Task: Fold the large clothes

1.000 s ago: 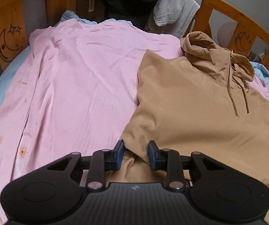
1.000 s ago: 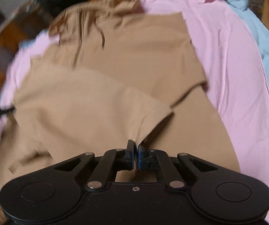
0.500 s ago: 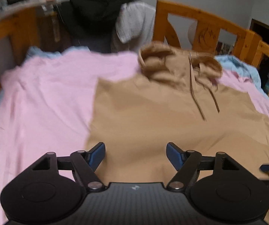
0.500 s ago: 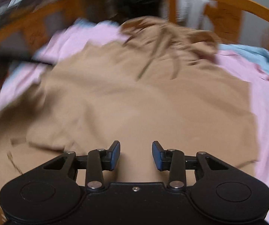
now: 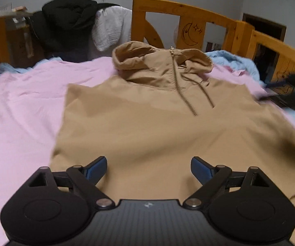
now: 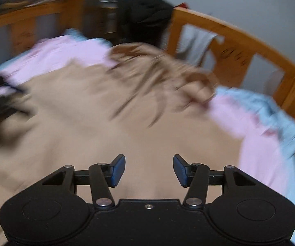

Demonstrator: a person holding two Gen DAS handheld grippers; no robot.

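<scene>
A tan hooded pullover (image 5: 147,127) with a half zip and drawstrings lies flat on the pink bedsheet (image 5: 22,110), hood toward the headboard. My left gripper (image 5: 149,167) is wide open and empty above the pullover's lower part. My right gripper (image 6: 149,169) is open and empty above the same tan pullover (image 6: 110,123); its view is blurred by motion. The right gripper also shows as a dark blur at the right edge of the left wrist view (image 5: 291,88).
A wooden bed frame (image 5: 188,18) with moon and star carvings rings the bed. Black (image 5: 67,26) and white (image 5: 110,28) clothes hang over the headboard. A light blue blanket (image 5: 231,61) is bunched at the far right beside the hood.
Both grippers were shut on folds of the pullover a second ago, then let go and opened wider. Both have pulled back and now face the hood end.
</scene>
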